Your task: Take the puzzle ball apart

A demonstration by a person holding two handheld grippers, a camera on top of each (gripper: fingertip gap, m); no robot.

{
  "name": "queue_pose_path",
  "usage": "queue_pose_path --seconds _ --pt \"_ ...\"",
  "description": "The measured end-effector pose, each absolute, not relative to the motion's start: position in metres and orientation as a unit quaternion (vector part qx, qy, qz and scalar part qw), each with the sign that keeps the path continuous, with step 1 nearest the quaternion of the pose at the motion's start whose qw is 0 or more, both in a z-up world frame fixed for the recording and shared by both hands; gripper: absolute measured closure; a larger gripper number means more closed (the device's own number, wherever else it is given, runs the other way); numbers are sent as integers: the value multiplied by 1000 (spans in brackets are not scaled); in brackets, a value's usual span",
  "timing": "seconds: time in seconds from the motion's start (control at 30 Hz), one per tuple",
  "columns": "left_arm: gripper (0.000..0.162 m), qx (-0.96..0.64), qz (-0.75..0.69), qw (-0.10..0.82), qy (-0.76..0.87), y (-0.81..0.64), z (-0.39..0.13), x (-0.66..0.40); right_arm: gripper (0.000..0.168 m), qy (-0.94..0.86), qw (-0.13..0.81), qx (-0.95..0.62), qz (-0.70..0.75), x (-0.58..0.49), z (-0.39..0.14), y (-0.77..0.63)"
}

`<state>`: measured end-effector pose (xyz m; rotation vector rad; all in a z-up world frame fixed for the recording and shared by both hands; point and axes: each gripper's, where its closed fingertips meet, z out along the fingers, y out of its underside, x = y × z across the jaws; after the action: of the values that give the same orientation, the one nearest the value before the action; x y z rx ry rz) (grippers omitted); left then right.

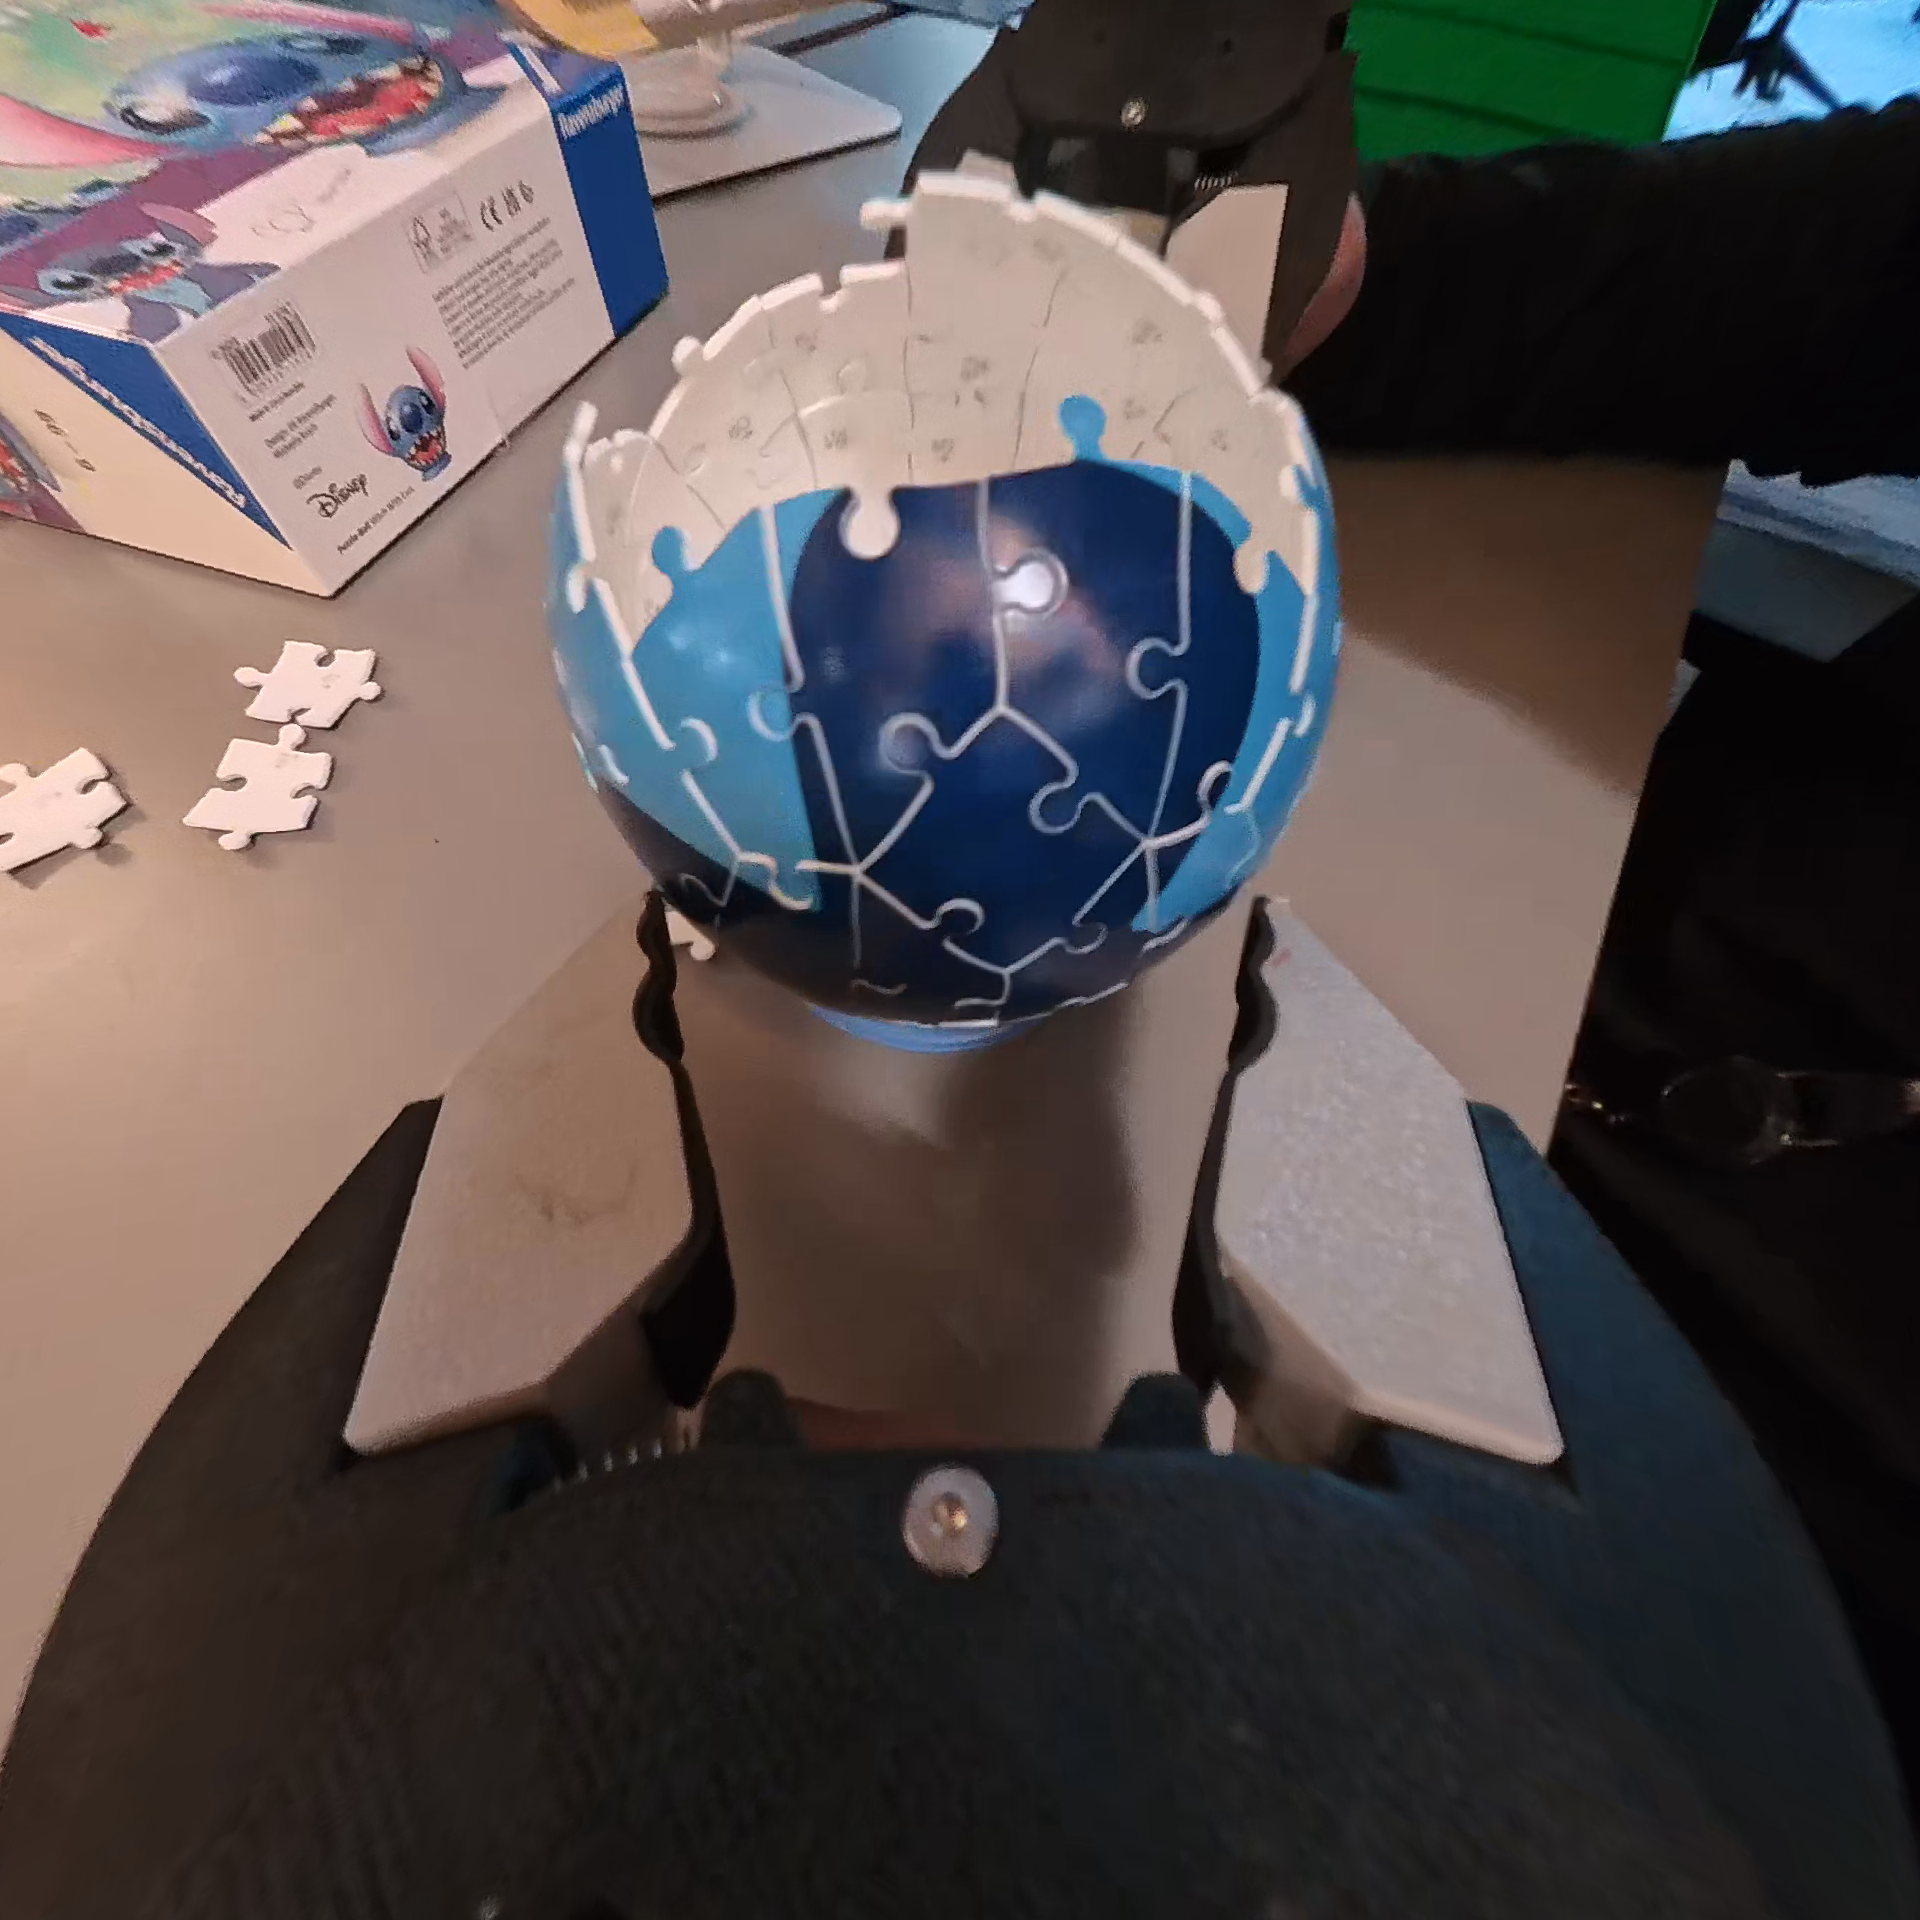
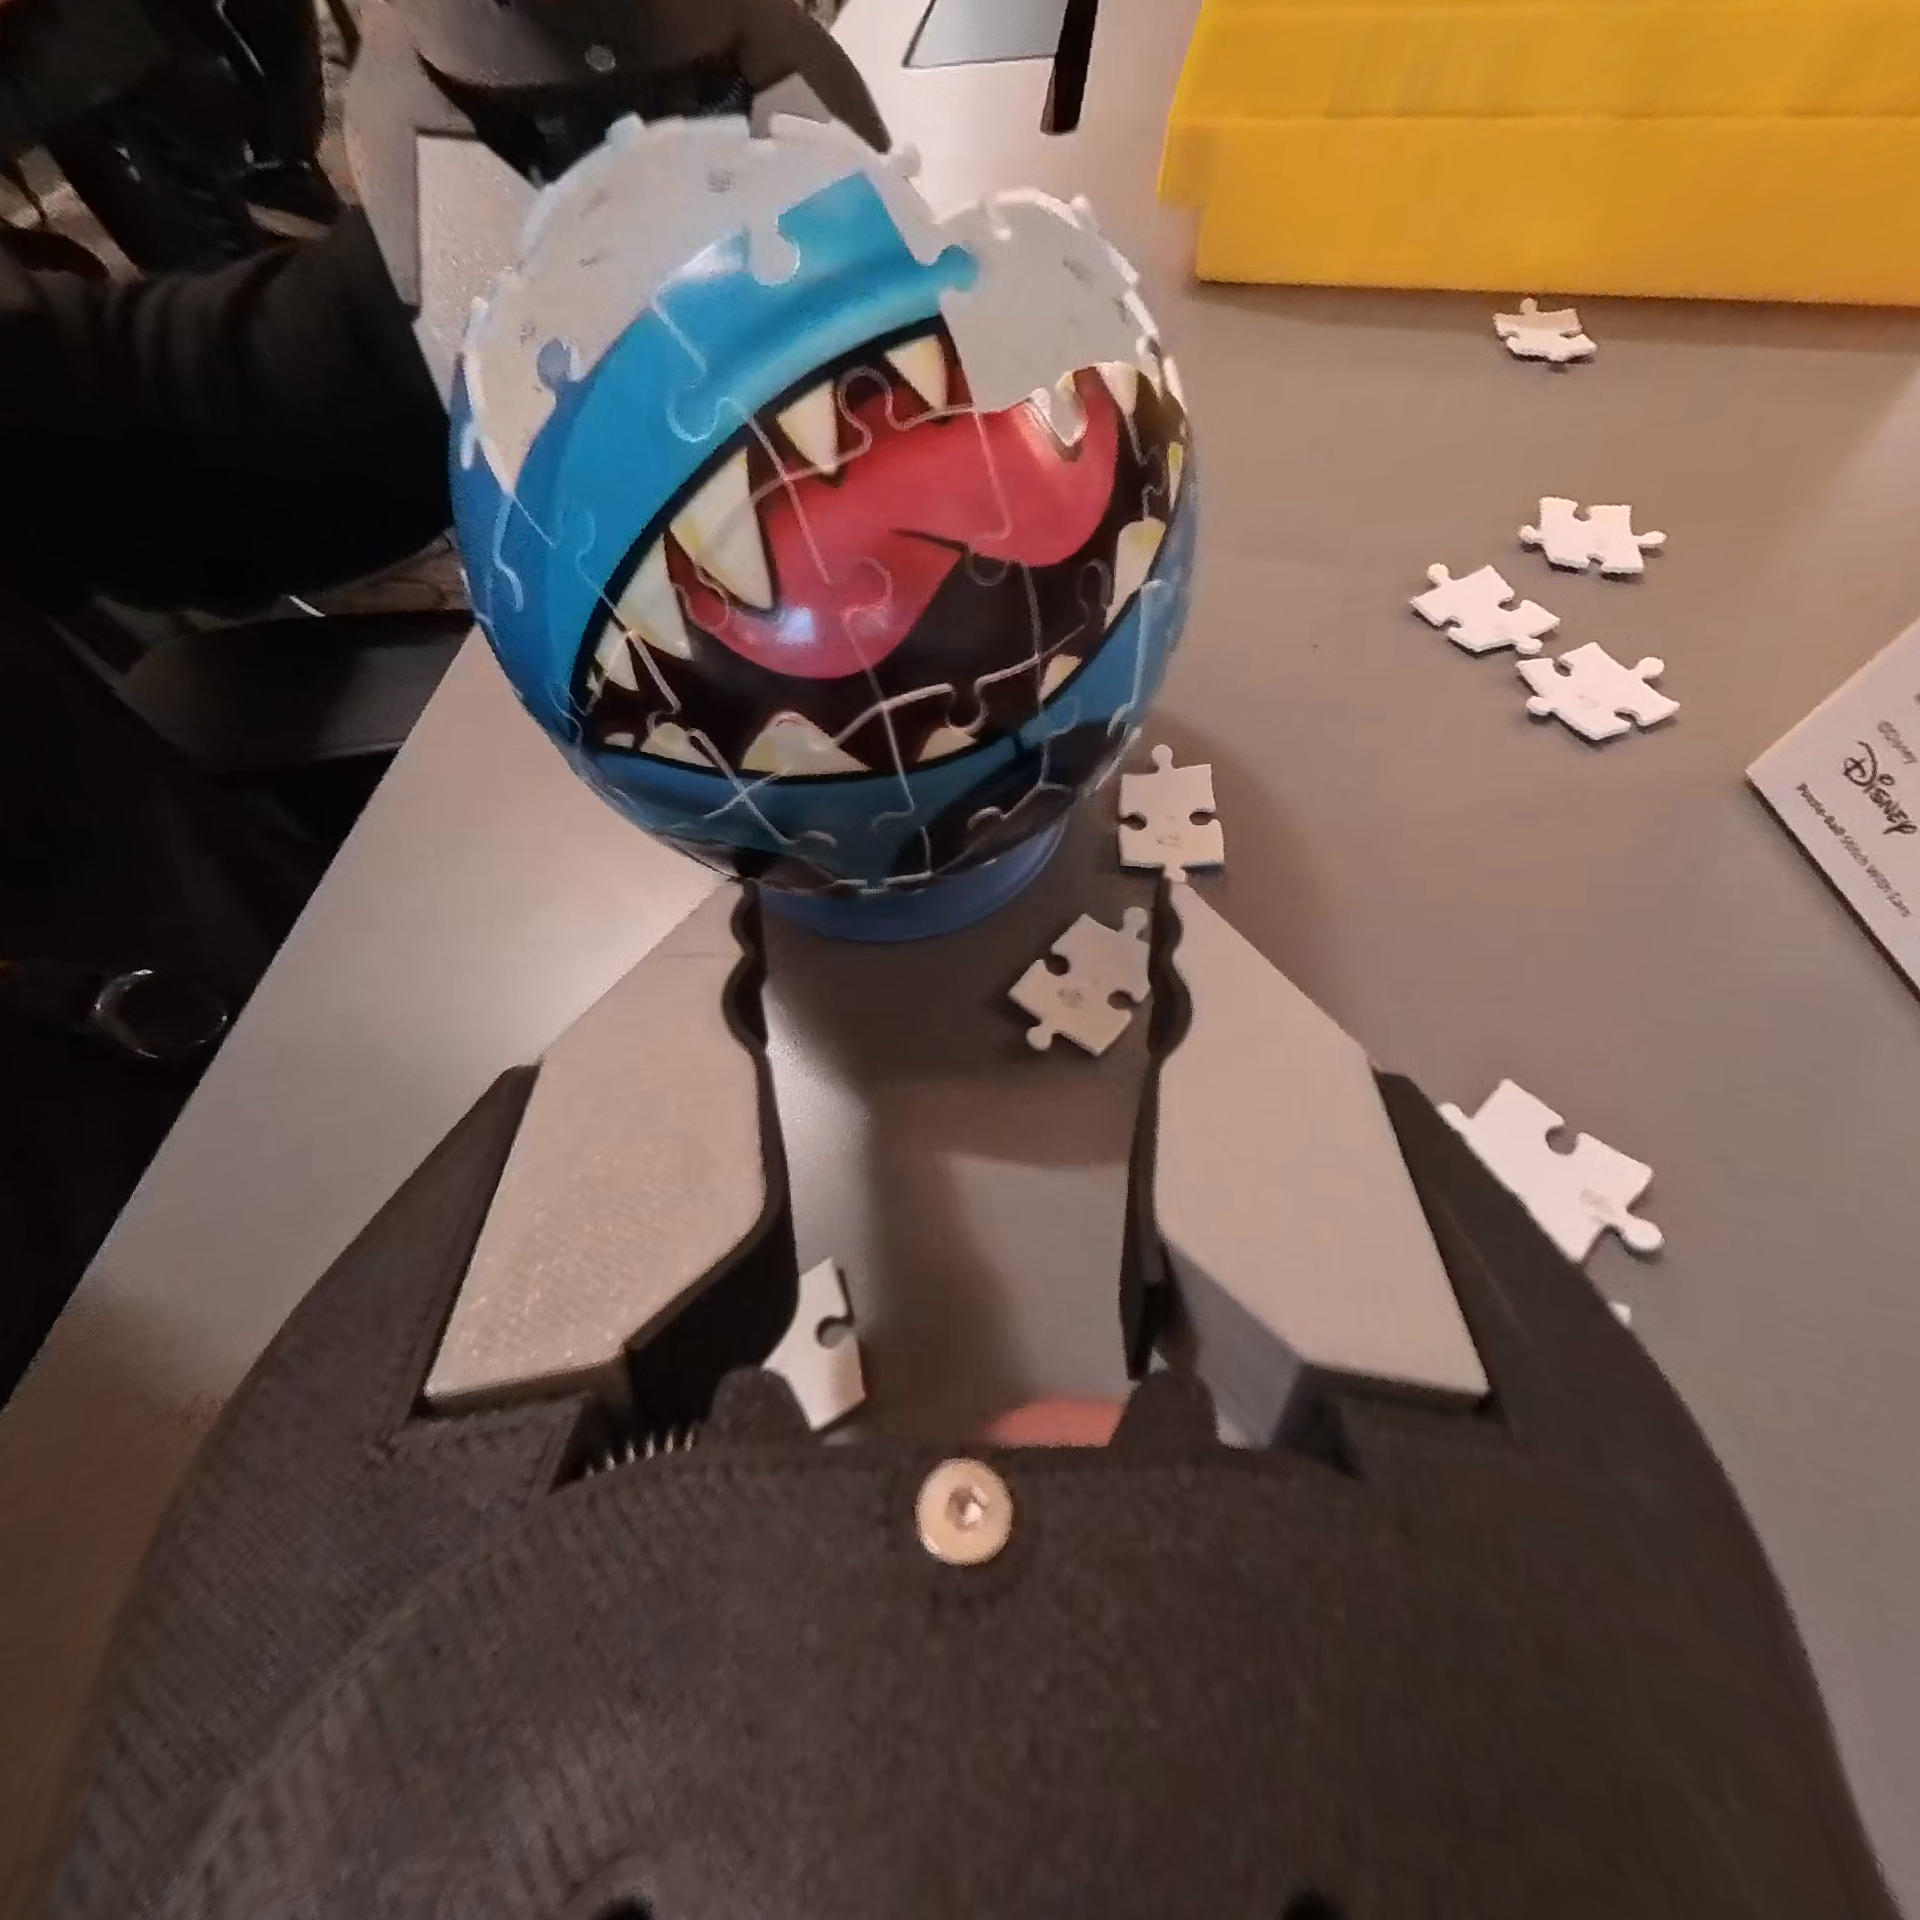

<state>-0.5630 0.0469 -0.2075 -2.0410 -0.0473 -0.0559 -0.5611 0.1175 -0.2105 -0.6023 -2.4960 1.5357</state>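
The puzzle ball (image 1: 987, 727) stands on a blue ring base (image 1: 914, 1029) on the grey table. Its top is open, with a jagged rim and white piece backs showing inside. In the right wrist view the ball (image 2: 821, 540) shows a red tongue and teeth and leans a little. My left gripper (image 1: 956, 935) is open and empty, its tips on either side of the ball's lower part. My right gripper (image 2: 956, 914) is open and empty, its tips just short of the base (image 2: 883, 894). It also shows behind the ball's far rim in the left wrist view (image 1: 1143, 135).
Several loose white pieces lie on the table (image 1: 301, 681) (image 2: 1169, 821) (image 2: 1081, 982). The puzzle box (image 1: 312, 312) stands at the far left. A yellow bin (image 2: 1558, 156) and a green bin (image 1: 1507, 83) stand at the back. A person's dark sleeve (image 1: 1610, 291) is by the table edge. Across from one pair of fingers to the other is roughly 9 cm.
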Motion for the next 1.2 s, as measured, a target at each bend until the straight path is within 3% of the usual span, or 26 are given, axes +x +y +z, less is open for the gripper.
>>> queue_pose_path --seconds 0.13,0.27,0.47,0.67,0.83,1.03,1.2 --pt "59 -839 -14 544 -19 37 -197 -561 94 -828 73 -182 526 -552 -205 117" --pt "51 -853 61 518 0 31 -210 -587 80 -829 133 -173 515 -555 -203 111" --pt "50 -850 -1 522 64 51 -209 -571 70 -838 190 -148 490 -558 -204 94" --pt "55 -859 7 513 -6 41 -203 -565 75 -837 98 -190 504 -559 -213 102" --pt "64 -854 38 519 -11 25 -200 -564 77 -827 110 -201 513 -566 -208 112" --pt "49 -851 41 524 5 34 -208 -583 72 -822 131 -164 529 -554 -192 105" --pt "50 -861 20 507 27 48 -210 -571 69 -838 176 -153 493 -559 -199 98"
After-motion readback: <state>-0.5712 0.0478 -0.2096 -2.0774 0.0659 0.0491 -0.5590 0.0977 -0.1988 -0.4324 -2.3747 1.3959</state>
